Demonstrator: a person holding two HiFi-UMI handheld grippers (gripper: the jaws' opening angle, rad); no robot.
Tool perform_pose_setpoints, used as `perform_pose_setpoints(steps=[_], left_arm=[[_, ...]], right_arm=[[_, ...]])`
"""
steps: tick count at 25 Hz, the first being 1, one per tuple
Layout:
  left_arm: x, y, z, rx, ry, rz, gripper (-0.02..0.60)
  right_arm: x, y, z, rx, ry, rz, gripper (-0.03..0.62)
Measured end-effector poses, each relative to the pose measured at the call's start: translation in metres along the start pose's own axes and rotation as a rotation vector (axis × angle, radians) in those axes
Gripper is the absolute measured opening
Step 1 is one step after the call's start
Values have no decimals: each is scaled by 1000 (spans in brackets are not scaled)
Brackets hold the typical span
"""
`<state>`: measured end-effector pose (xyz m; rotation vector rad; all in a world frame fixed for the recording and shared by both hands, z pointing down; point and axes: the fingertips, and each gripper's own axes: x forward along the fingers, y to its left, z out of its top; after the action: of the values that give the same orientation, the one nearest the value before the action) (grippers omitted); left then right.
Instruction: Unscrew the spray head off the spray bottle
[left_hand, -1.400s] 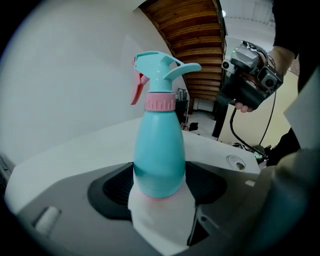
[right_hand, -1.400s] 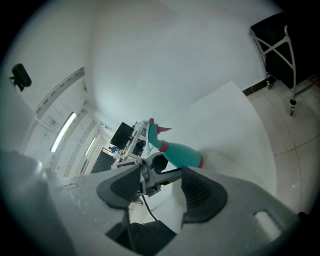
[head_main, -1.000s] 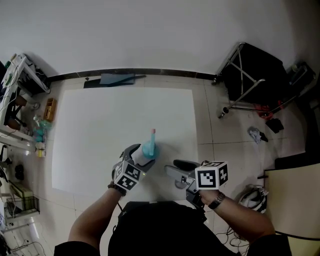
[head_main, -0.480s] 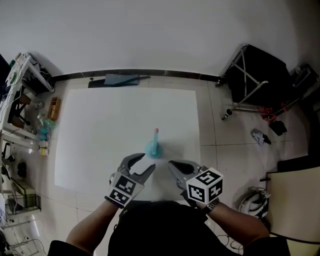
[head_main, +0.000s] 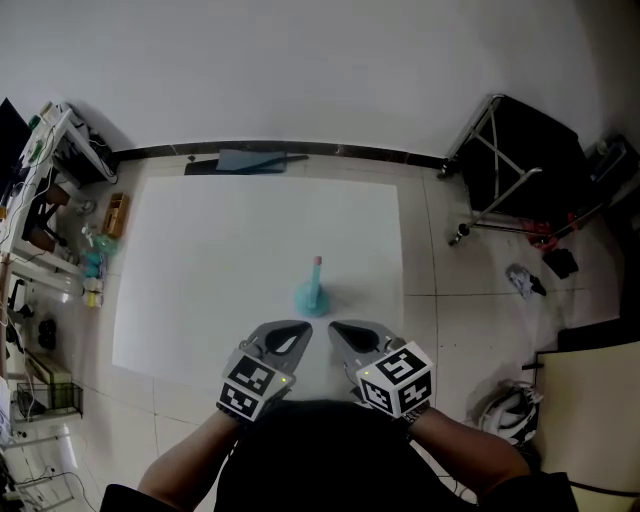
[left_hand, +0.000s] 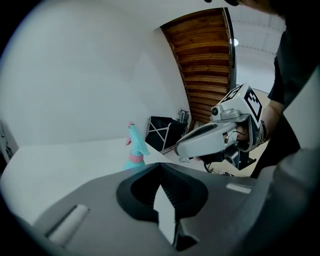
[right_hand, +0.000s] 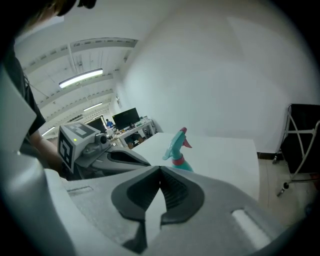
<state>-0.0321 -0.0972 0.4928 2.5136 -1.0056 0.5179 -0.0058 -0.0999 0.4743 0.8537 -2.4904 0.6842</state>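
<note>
Holding the left gripper (head_main: 297, 332) and right gripper (head_main: 342, 331) low and side by side at the near edge of the sheet (head_main: 200, 250), tips angling toward each other but not touching. Showing both pairs of jaws pressed fully together in their own views, with nothing caught between them; gripping nothing at all.

Looking forward to the bottle (head_main: 308, 297), standing upright near the middle of the sheet, well clear of both tips and touched by neither. Placing it straight ahead, almost on the line running out between the two grippers: sitting up and left of the joined jaws in the left gripper view, up and slightly right of them in the right gripper view. Judging neither hand clearly nearer.

Reading the long axis as vertical: body on the sheet, pink collar (right_hand: 177, 160) at the neck, spray head (right_hand: 173, 145) on top.

Judging the unscrewing not yet begun. Expecting a need to spread both pairs of jaws first, then reaching forward from either side, one clamping the body and the other taking the head, turning about that upright axis. Watching for tipping, going by how small the standing bottle looks.
</note>
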Motion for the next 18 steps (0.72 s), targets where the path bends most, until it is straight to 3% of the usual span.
perform_pose_setpoints(steps=[18], left_arm=[[3, -3, 3, -11, 2, 4, 17]], right_arm=[[4, 4, -2, -46, 7, 8, -9]])
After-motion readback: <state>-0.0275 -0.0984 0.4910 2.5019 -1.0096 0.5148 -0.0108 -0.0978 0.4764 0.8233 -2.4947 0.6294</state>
